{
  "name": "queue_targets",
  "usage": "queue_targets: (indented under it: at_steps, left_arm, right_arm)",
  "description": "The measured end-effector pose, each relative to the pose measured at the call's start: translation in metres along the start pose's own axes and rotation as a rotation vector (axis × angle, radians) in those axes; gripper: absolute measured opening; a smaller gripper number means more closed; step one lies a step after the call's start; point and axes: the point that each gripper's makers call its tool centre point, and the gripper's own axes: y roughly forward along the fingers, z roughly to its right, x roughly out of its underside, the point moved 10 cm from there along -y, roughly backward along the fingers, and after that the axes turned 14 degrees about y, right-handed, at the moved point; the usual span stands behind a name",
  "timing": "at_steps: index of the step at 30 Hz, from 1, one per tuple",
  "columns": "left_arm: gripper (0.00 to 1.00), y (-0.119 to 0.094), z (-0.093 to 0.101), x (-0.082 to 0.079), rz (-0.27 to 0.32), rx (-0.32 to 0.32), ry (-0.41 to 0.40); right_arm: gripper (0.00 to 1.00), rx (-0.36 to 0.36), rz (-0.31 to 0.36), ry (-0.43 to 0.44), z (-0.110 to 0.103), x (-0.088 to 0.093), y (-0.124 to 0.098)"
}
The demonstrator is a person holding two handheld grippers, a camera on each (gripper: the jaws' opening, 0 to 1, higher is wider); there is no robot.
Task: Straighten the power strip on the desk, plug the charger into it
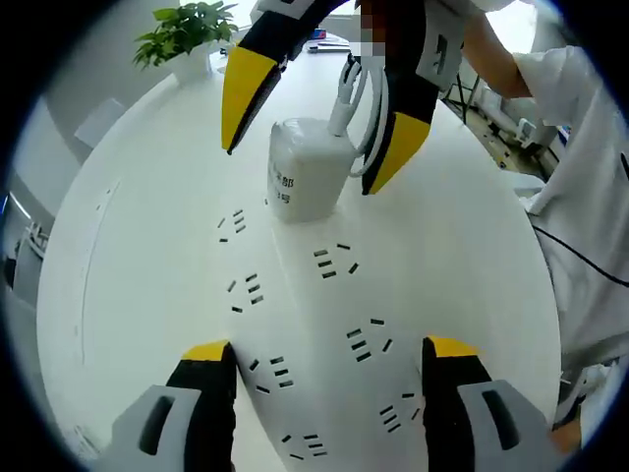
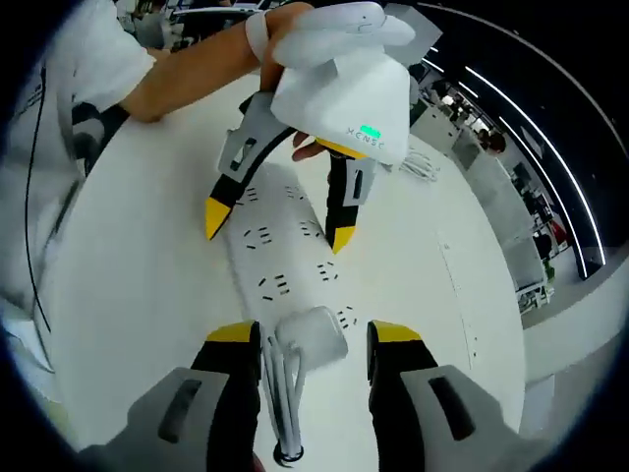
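The white power strip [image 1: 314,324] lies flat on the white desk [image 1: 138,226], its long axis running away from the left gripper [image 1: 329,369] toward the far side in the left gripper view; two rows of sockets run along it. One white charger [image 1: 307,169] stands plugged into the strip's far part, its looped white cable [image 1: 352,93] rising from its top. The left gripper hovers over the near part of the strip with its jaws wide and nothing between them. The right gripper [image 1: 314,147] comes in from the far side, jaws spread on either side of the charger; I cannot tell if the tips touch it. In the right gripper view the charger [image 2: 313,337] sits between that gripper's [image 2: 307,344] jaws, cable [image 2: 283,398] trailing back. A potted plant [image 1: 187,34] stands at the desk's far edge
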Motion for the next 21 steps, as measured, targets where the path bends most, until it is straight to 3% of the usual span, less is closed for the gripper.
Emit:
queue_targets:
  at_steps: [2, 4, 5, 6, 8, 10, 14, 17, 21]
  left_arm:
    - [0.78, 0.0, 0.0, 0.0, -0.001, -0.002, -0.005]
    - [0.78, 0.001, 0.0, -0.001, -0.001, -0.002, -0.006]
    - [0.78, 0.001, 0.0, -0.001, -0.002, -0.002, -0.005]
    - [0.78, 0.001, 0.0, -0.001, -0.002, -0.002, -0.005]
    - [0.78, 0.001, -0.001, -0.001, 0.0, -0.002, -0.005]
    - [0.78, 0.001, -0.001, 0.0, 0.004, -0.003, -0.005]
    - [0.78, 0.0, -0.001, 0.0, 0.006, -0.002, -0.004]
    - [0.78, 0.0, -0.001, 0.0, 0.008, -0.002, -0.002]
    - [0.78, 0.0, 0.0, 0.0, 0.01, -0.002, -0.002]
  right_arm:
    - [0.42, -0.034, -0.025, 0.004, 0.0, 0.0, 0.004]
    - [0.42, -0.029, -0.051, 0.061, 0.0, -0.004, 0.006]
    - [0.43, -0.035, -0.034, 0.07, -0.003, -0.011, 0.005]
    - [0.42, -0.064, -0.006, 0.047, -0.007, -0.017, 0.004]
    - [0.41, -0.048, -0.018, 0.013, -0.008, -0.022, 0.004]
    - [0.41, -0.019, -0.117, -0.026, -0.005, -0.018, 0.004]
    - [0.38, -0.034, -0.145, -0.02, -0.002, -0.011, 0.006]
    - [0.3, -0.068, -0.223, -0.091, -0.002, -0.002, 0.009]
    - [0.29, -0.064, -0.195, -0.089, -0.001, -0.002, 0.008]
